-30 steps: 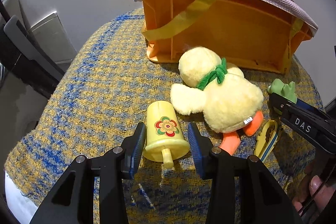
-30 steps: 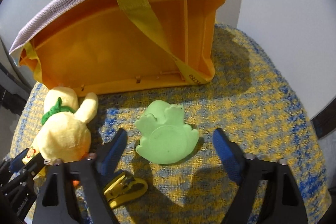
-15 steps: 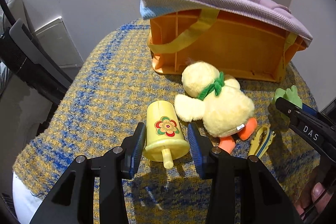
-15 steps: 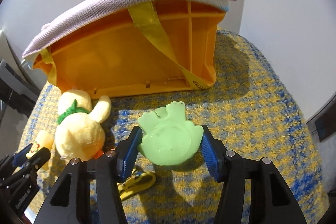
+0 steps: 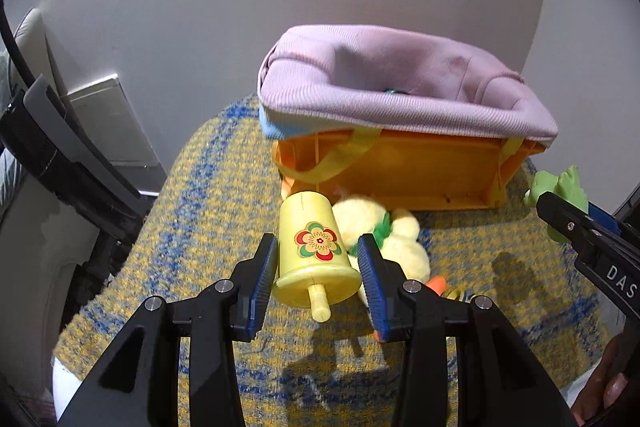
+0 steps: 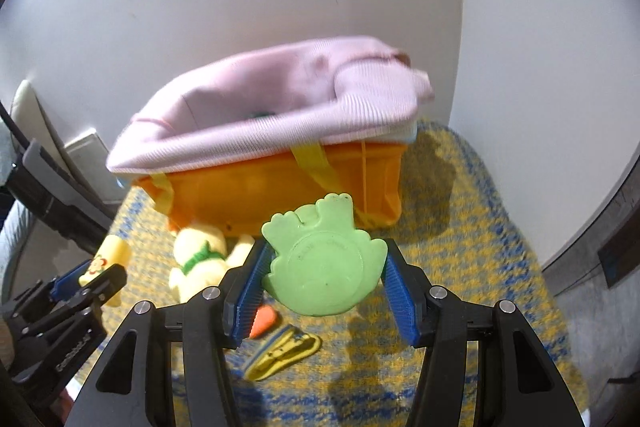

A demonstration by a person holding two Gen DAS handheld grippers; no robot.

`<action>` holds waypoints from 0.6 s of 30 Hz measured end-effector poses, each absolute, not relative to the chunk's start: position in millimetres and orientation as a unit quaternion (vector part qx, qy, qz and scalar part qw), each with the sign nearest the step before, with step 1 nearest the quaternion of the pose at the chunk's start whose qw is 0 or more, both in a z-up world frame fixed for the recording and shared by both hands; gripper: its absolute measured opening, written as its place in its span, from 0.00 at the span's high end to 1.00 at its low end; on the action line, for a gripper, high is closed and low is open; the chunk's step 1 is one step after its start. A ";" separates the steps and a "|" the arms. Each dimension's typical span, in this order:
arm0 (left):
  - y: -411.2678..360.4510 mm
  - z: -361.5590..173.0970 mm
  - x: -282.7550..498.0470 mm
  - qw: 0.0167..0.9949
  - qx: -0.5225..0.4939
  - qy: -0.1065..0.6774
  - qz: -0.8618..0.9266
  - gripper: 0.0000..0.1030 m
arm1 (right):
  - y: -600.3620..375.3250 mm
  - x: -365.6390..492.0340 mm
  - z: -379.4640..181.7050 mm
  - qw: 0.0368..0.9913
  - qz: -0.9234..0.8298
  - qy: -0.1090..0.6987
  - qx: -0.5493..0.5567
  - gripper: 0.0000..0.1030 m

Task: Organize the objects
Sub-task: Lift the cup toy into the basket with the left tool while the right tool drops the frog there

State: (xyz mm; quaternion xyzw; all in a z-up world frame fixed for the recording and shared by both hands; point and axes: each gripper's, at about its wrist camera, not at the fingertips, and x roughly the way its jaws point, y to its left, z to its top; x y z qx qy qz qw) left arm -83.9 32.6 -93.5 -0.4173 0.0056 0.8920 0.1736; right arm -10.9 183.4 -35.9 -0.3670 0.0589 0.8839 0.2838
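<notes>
Left wrist view showed the left gripper (image 5: 318,277) closest to me, its blue pads clamped on both sides of a yellow cup (image 5: 316,251) with a flower sticker, carried in the air above the cloth. Its small peg pointed back toward the camera. Just behind it, a yellow plush duck (image 5: 394,239) with a green ribbon lay on the blue and yellow woven cloth (image 5: 208,211). Farther back stood the orange basket (image 5: 400,171), lined with a pink fabric (image 5: 400,87) folded over its rim.

In the right wrist view, the right gripper (image 6: 324,277) held a green frog toy (image 6: 324,263) between its pads, flat base toward the camera, also above the cloth. Under it a yellow clip (image 6: 284,351) lay on the cloth, near the orange foot of the duck. The basket was behind, close to the white wall (image 6: 240,7).
</notes>
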 end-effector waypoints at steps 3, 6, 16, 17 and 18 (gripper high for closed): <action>35.7 -79.1 -89.7 0.179 -0.407 0.009 0.896 0.60 | 179.7 -15.7 -16.7 0.281 0.888 0.050 -0.359 0.46; 39.3 -67.4 -97.8 0.184 -0.397 0.011 0.899 0.60 | 175.9 -23.8 -4.0 0.278 0.893 0.044 -0.352 0.46; 50.5 -30.3 -135.7 0.212 -0.380 0.013 0.900 0.60 | 176.9 -46.6 41.4 0.269 0.906 0.026 -0.325 0.46; 52.1 -27.7 -140.9 0.214 -0.379 0.014 0.900 0.60 | 178.5 -50.1 43.9 0.268 0.907 0.025 -0.324 0.46; 53.0 -26.0 -144.6 0.215 -0.379 0.015 0.900 0.60 | 179.9 -53.2 45.7 0.266 0.908 0.024 -0.323 0.46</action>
